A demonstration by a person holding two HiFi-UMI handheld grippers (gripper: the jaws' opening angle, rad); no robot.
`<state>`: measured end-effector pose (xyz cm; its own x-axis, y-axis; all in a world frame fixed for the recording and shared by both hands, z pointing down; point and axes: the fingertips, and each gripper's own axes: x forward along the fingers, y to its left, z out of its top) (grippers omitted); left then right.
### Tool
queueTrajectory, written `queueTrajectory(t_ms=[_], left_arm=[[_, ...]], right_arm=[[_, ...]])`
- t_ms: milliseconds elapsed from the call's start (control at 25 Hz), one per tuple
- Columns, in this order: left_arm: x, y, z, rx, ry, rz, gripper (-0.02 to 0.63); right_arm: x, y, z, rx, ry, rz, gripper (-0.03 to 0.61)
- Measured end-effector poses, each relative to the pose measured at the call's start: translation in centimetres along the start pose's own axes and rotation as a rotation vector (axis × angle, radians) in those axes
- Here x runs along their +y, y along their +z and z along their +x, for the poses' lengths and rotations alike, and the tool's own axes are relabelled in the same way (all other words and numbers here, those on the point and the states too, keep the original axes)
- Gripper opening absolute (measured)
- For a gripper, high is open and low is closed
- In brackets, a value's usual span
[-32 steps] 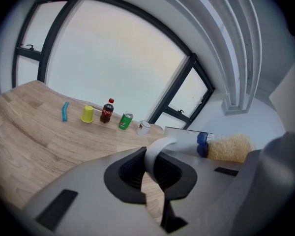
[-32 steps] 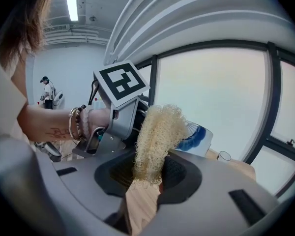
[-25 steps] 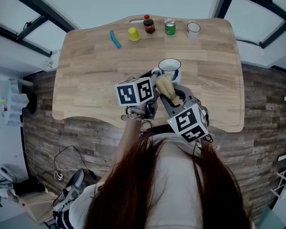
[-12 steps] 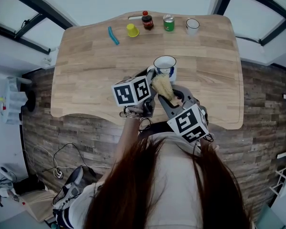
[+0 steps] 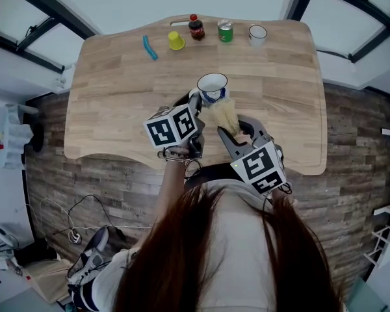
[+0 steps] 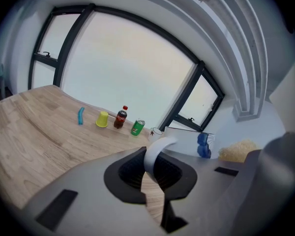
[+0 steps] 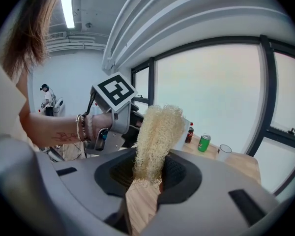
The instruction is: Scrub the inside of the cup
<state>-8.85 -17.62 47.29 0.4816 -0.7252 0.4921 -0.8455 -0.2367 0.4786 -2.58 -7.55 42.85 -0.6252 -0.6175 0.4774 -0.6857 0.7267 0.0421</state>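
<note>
A white cup with a blue pattern (image 5: 212, 86) is held above the wooden table (image 5: 117, 96), its mouth facing up in the head view. My left gripper (image 5: 196, 103) is shut on the cup's handle (image 6: 157, 151), which curves up between the jaws in the left gripper view. My right gripper (image 5: 229, 130) is shut on a pale yellow loofah scrubber (image 5: 224, 114). The scrubber (image 7: 157, 136) stands up from the jaws in the right gripper view. Its tip is just near and right of the cup's rim, outside the cup.
Along the table's far edge stand a blue stick (image 5: 147, 47), a yellow cup (image 5: 176, 40), a cola bottle (image 5: 195, 27), a green can (image 5: 225, 31) and a small white cup (image 5: 257, 34). The person's hair fills the lower head view.
The left gripper has carried the cup a little to the left. The scrubber now sits beside the cup's near right side rather than right below it.
</note>
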Motion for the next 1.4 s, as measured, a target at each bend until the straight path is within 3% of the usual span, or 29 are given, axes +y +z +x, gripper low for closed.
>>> queueTrajectory(t_ms=[320,720,1000,1400], left_arm=[[-0.2,1.9,-2.2,-0.129,0.045,0.084,0.025],[-0.9,4.1,-4.7,-0.225,0.075,0.179,0.025],[-0.6,5.2,-5.9,-0.282,0.080,0.180,0.025],[-0.4,6.2,-7.0,-0.301,0.102,0.209,0.025]], right_arm=[[-2.0,0.0,-1.5,-0.028,-0.045,0.065,0.118],[-4.9,-0.2,-2.5,-0.060,-0.102,0.154,0.118],[-7.3,-0.3,-2.6,-0.069,-0.172,0.180,0.118],[-9.2,-1.3,-2.1,-0.062,-0.224,0.213,0.118]])
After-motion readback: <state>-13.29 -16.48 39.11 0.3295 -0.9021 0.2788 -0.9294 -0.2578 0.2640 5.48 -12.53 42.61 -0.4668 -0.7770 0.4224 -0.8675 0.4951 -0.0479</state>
